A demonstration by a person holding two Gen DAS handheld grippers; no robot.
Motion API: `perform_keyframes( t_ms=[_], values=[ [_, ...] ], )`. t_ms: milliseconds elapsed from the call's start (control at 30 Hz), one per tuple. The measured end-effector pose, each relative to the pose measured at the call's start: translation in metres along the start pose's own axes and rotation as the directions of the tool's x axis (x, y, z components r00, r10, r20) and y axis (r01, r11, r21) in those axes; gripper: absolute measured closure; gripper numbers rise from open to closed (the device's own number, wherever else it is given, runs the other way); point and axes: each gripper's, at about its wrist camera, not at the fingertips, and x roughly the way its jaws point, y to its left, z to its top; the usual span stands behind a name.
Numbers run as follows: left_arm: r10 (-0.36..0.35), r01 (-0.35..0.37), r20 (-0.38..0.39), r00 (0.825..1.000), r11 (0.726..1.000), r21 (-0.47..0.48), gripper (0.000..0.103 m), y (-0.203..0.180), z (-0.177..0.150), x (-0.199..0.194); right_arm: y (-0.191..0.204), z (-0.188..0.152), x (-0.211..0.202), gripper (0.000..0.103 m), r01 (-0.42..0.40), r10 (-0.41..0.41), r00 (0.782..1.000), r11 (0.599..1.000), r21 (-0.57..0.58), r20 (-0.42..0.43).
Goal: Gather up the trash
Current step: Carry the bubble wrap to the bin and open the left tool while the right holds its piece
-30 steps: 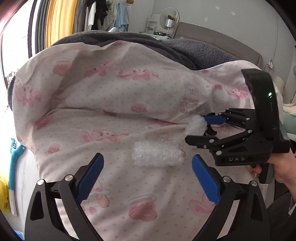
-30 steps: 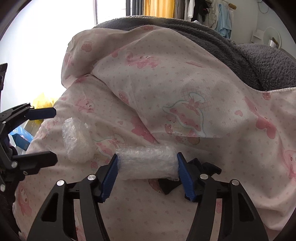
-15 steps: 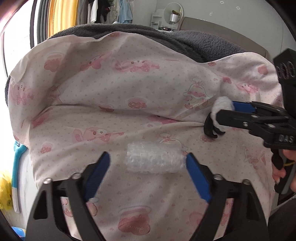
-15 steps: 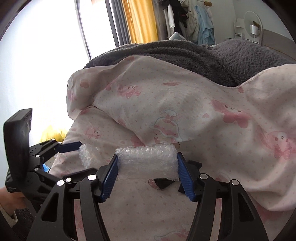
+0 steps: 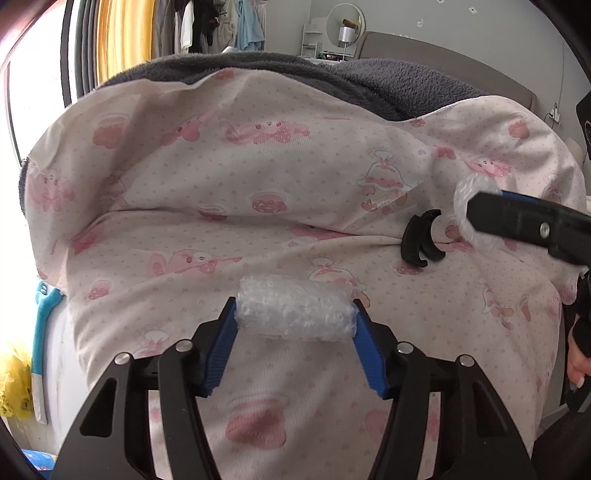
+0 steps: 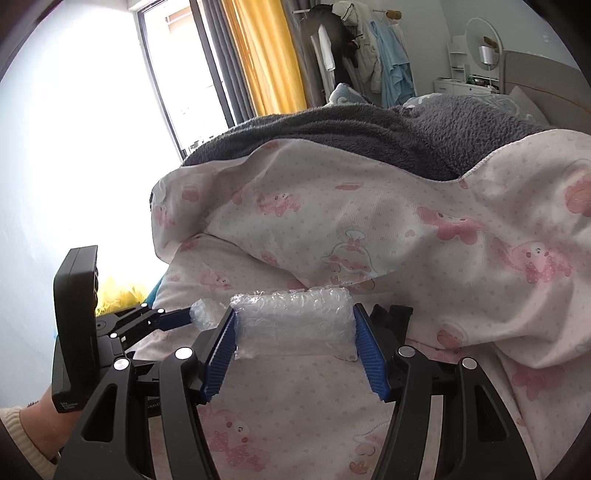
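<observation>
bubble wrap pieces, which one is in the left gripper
The bubble wrap roll, clamped end to end by the left gripper. The other bubble wrap piece sits in the right gripper.

**Bedroom around the bed**

A pink-printed sheet (image 5: pixel 258 177) lies rumpled over the bed, with a grey fleece blanket (image 5: pixel 388 81) heaped behind it. A black clip (image 5: pixel 419 240) rests on the sheet. Yellow curtains (image 6: pixel 266 55) hang beside a bright window (image 6: pixel 162 74), and clothes (image 6: pixel 369 48) hang near them. A round mirror (image 5: pixel 345 18) stands by the far wall. A yellow bag (image 5: pixel 13 384) sits low beside the bed.
</observation>
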Motion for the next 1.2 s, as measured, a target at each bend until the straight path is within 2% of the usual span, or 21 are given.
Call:
perform_keyframes(
  t_ms=[267, 433, 600, 833, 1100, 1200],
  values=[
    [0.060, -0.060, 0.039, 0.997, 0.998, -0.021, 0.040, 0.015, -0.011, -0.034, 0.019, -0.005, -0.017, 0.041, 0.025, -0.026, 1.000, 0.999, 0.046, 0.017],
    [0.112, -0.107, 0.056, 0.992, 0.990, -0.088, 0.040, 0.031, -0.024, -0.051, 0.039, -0.012, -0.025, 0.041, 0.009, -0.010, 1.000, 0.999, 0.034, 0.022],
    [0.157, -0.147, 0.086, 0.984, 0.982, -0.115, 0.040, 0.048, -0.032, -0.068, 0.068, -0.021, -0.031, 0.041, -0.018, 0.018, 1.000, 1.000, 0.015, 0.019],
    [0.196, -0.186, 0.043, 0.980, 0.968, -0.167, 0.040, 0.081, -0.056, -0.081, 0.109, -0.025, -0.031, 0.041, -0.059, 0.059, 0.998, 0.998, -0.020, 0.017],
    [0.286, -0.277, 0.020, 0.958, 0.942, -0.189, 0.041, 0.115, -0.084, -0.104, 0.153, -0.022, -0.022, 0.041, -0.118, 0.118, 0.993, 0.992, -0.043, 0.014],
    [0.284, -0.278, -0.002, 0.959, 0.937, -0.211, 0.041, 0.131, -0.096, -0.109, 0.171, -0.022, -0.016, 0.041, -0.142, 0.143, 0.990, 0.988, -0.057, 0.005]
  ],
)
